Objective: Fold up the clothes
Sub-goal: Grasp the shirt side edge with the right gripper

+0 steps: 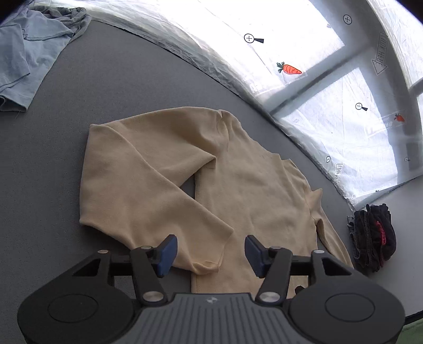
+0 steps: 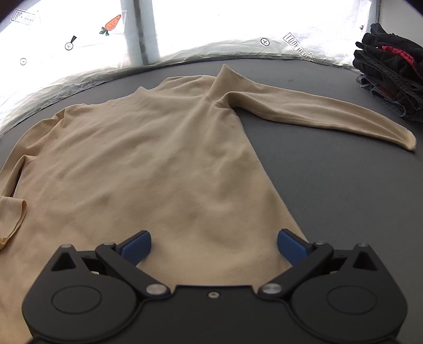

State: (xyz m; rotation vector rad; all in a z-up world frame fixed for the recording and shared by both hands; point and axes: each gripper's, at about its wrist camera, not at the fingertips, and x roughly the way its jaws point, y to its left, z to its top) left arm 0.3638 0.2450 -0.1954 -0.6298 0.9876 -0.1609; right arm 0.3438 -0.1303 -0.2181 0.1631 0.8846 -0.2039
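Note:
A beige long-sleeved top (image 1: 248, 190) lies flat on the grey table (image 1: 79, 111). Its left sleeve (image 1: 137, 185) is folded back across the body, and the cuff (image 1: 206, 264) lies loose just below my left gripper (image 1: 210, 251). That gripper is open, with the pads apart and nothing pressed between them. In the right wrist view the same top (image 2: 148, 158) spreads out ahead, its right sleeve (image 2: 317, 111) stretched out to the right. My right gripper (image 2: 214, 247) hovers open over the hem near the right side seam, holding nothing.
A pale blue garment (image 1: 23, 58) and a grey one (image 1: 71, 18) lie crumpled at the far left. A folded dark pile (image 1: 372, 235) with red trim sits at the right, also the dark pile (image 2: 391, 71). Crinkled plastic sheeting (image 1: 264, 53) lines the table's far edge.

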